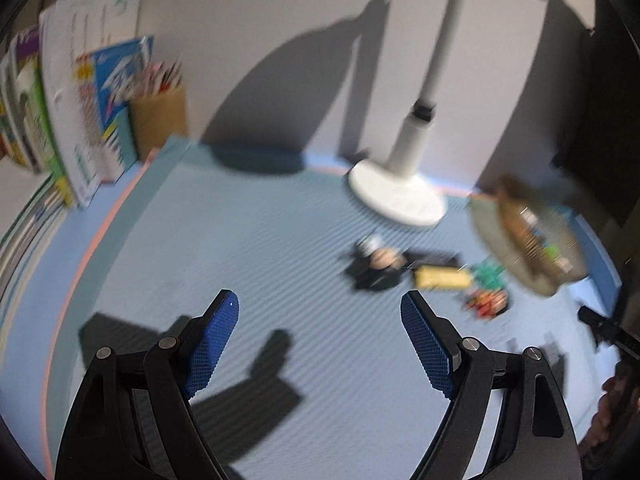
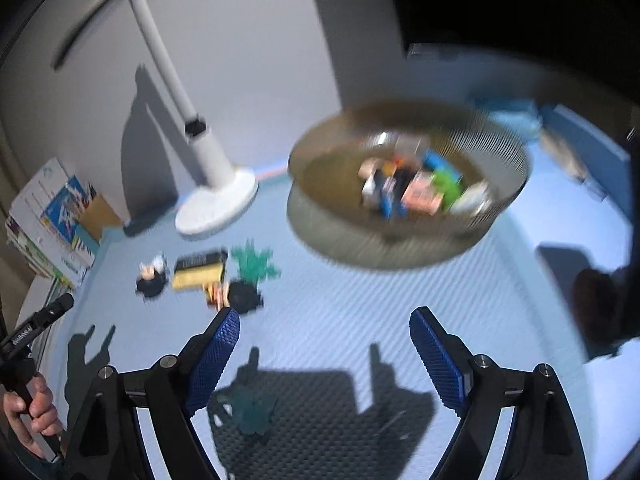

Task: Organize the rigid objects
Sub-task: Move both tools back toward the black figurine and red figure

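Both grippers, left [image 1: 320,344] & right [image 2: 325,354], hover w/ fingers spread wide, holding nothing, prob. between picks. Loose toys lie in a cluster on the blue table [image 2: 360,300] near the lamp base [image 2: 218,208]: a yellow block [image 2: 199,275], black figure [image 2: 151,278], green plant piece [image 2: 255,265]. The round basket [image 2: 408,188] just beside them already has several pieces, so it's likely the sorting spot; frames blurry, details unclear.

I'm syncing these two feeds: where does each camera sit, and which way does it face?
Left wrist: on the left gripper, facing lamp, wall and books; open fingers show.
Right wrist: on the right gripper, facing the basket; open fingers and the left hand show.
Shared: lamp, basket, toys, blue mat.
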A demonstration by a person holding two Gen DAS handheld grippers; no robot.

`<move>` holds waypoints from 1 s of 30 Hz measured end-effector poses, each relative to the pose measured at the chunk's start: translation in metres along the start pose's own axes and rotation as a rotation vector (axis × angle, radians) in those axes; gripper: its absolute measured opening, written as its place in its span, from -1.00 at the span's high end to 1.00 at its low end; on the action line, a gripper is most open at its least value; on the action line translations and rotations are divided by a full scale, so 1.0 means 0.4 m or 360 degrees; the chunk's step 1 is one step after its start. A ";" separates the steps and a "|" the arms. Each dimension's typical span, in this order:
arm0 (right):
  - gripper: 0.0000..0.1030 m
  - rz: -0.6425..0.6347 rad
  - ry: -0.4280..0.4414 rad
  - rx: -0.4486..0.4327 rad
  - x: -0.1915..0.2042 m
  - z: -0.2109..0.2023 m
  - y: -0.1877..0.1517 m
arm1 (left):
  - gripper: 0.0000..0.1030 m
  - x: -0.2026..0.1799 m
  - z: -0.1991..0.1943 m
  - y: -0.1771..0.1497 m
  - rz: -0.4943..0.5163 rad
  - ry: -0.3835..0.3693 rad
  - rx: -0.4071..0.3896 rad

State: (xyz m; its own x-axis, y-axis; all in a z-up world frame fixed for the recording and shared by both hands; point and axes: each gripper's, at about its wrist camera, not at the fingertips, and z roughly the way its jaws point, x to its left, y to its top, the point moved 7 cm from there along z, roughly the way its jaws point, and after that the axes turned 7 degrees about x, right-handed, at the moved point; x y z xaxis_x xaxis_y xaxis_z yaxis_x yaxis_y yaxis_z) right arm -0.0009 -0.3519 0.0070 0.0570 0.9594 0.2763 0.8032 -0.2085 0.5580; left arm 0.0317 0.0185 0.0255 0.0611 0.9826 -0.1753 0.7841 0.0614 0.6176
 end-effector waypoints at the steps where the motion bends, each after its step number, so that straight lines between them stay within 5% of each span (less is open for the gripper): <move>1: -0.67 -0.0001 0.0021 0.0018 0.001 0.022 -0.007 | -0.60 0.012 0.017 -0.014 -0.0007 0.0021 0.0027; 9: -0.67 -0.0079 -0.0009 0.0034 -0.001 0.104 -0.045 | -0.60 0.031 0.149 -0.091 -0.0087 0.0021 0.0197; 30: -0.67 -0.0215 -0.0050 0.0102 0.030 0.134 -0.050 | -0.67 0.032 0.151 -0.090 -0.0048 0.0048 0.0188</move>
State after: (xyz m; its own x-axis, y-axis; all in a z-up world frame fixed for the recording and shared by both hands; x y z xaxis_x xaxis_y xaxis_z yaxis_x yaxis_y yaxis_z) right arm 0.0155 -0.3262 -0.0430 -0.0362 0.9836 0.1769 0.8410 -0.0656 0.5371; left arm 0.0416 0.0183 -0.0452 0.0196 0.9855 -0.1683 0.8528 0.0714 0.5174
